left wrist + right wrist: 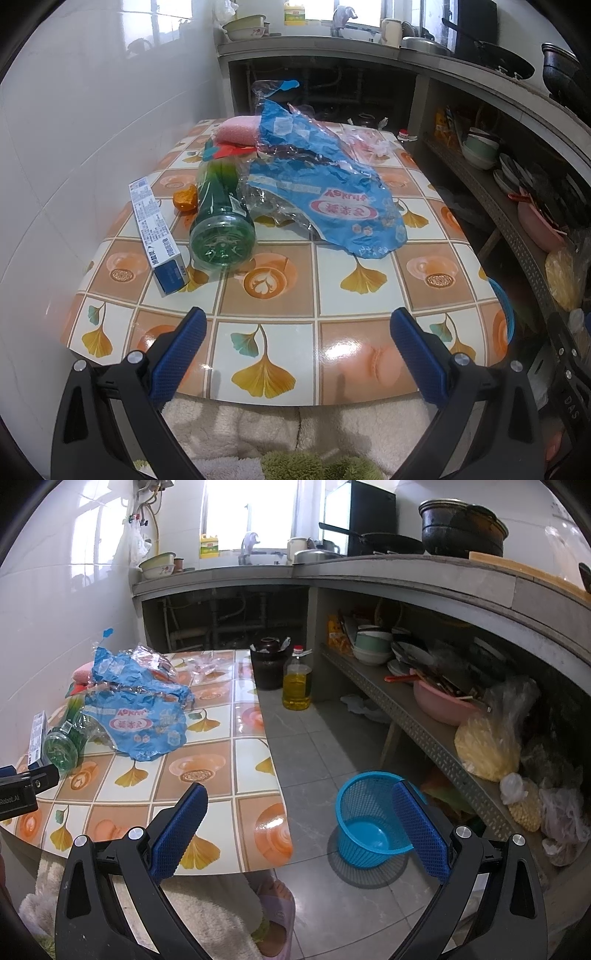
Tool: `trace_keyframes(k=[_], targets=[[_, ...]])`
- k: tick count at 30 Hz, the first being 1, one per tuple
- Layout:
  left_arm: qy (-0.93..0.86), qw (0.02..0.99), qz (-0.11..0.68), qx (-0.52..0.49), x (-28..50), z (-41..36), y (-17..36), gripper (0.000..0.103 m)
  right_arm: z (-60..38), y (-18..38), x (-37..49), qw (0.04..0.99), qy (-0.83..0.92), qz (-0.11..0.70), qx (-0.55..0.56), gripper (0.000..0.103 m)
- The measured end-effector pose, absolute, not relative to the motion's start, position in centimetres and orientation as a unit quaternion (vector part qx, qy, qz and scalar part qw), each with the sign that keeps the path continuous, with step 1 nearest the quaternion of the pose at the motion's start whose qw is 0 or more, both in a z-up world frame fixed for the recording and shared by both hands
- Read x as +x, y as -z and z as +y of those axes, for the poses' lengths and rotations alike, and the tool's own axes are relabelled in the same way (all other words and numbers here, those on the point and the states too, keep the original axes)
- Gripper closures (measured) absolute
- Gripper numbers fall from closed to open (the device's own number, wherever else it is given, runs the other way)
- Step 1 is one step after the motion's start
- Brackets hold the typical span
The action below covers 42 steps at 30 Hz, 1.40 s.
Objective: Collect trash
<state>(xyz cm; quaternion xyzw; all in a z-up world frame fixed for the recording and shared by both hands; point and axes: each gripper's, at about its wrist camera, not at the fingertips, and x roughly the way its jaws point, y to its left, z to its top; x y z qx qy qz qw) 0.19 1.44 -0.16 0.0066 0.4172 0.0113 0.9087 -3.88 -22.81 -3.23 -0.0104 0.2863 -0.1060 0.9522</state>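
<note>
Trash lies on the tiled table (354, 339): a crumpled blue plastic wrapper (332, 188), a green plastic bottle (221, 218) on its side, a blue and white carton (157, 232), an orange peel (185, 197) and a pink sponge (236, 130). My left gripper (299, 354) is open and empty over the table's near edge, well short of the trash. My right gripper (299, 830) is open and empty over the table's right edge. A blue mesh basket (369, 819) stands empty on the floor to the right of the table. The wrapper (136, 709) and bottle (62, 746) also show in the right wrist view.
A clear crumpled bag (365, 142) lies at the table's far right. An oil bottle (296, 679) and a dark jar (267, 661) stand on the floor beyond the table. A shelf (424, 734) with bowls and bags runs along the right under the counter (406, 576).
</note>
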Motion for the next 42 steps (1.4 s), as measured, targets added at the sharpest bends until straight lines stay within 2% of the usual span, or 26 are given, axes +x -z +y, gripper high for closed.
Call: trace_keyframes(k=[42], targets=[[0.009, 0.908, 0.419, 0.028, 0.1, -0.1, 0.0, 0.006, -22.9, 3.3, -3.9, 0.952, 0.110, 0.285, -0.007, 0.008]])
